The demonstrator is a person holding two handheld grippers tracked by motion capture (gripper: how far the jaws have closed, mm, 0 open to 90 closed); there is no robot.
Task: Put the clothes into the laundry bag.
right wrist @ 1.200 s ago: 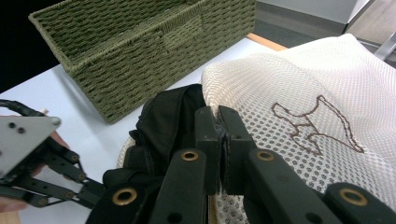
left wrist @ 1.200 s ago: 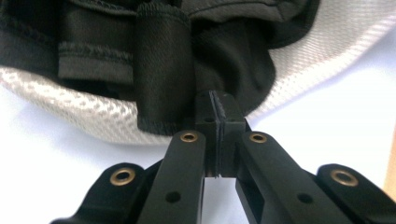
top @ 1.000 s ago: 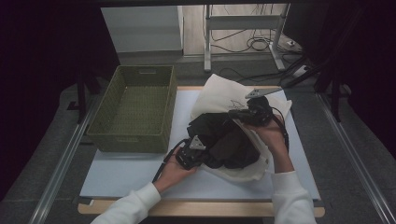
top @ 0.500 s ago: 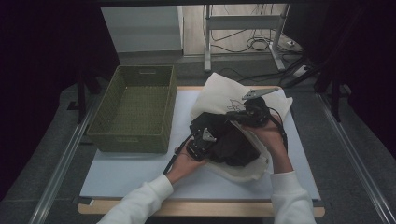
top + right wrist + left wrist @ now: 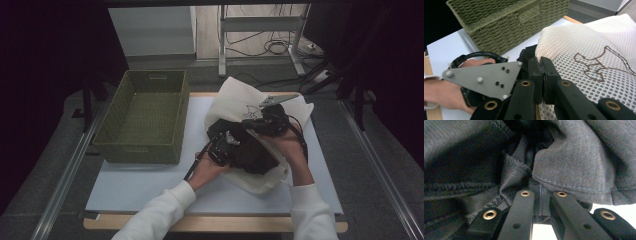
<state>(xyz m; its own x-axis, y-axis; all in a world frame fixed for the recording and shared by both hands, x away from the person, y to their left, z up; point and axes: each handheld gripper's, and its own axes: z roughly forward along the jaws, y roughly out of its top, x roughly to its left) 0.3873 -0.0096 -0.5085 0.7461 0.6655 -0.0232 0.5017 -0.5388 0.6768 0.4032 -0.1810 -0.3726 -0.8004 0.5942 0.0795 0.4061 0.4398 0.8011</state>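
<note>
A white mesh bag (image 5: pixel 235 97) with a brown stitched figure lies on the pale table mat. My right gripper (image 5: pixel 260 122) is shut on the bag's rim, seen close in the right gripper view as mesh bag (image 5: pixel 586 50) pinched between the jaws of the right gripper (image 5: pixel 543 62). A dark grey garment (image 5: pixel 252 152) lies bunched at the bag's mouth. My left gripper (image 5: pixel 222 147) is shut on a fold of the dark garment (image 5: pixel 574 157), with the left gripper (image 5: pixel 541 190) buried in cloth. The left hand (image 5: pixel 444 92) and its gripper's grey plate (image 5: pixel 486 77) sit beside the bag.
An empty green woven basket (image 5: pixel 142 117) stands at the left of the mat, its wall close by in the right gripper view as basket (image 5: pixel 506 22). Metal rails run along both table sides. Bare mat (image 5: pixel 150 185) lies in front of the basket.
My left hand has moved right and away from the front edge, carrying the dark garment further into the bag's mouth. The right gripper has stayed put on the rim.
</note>
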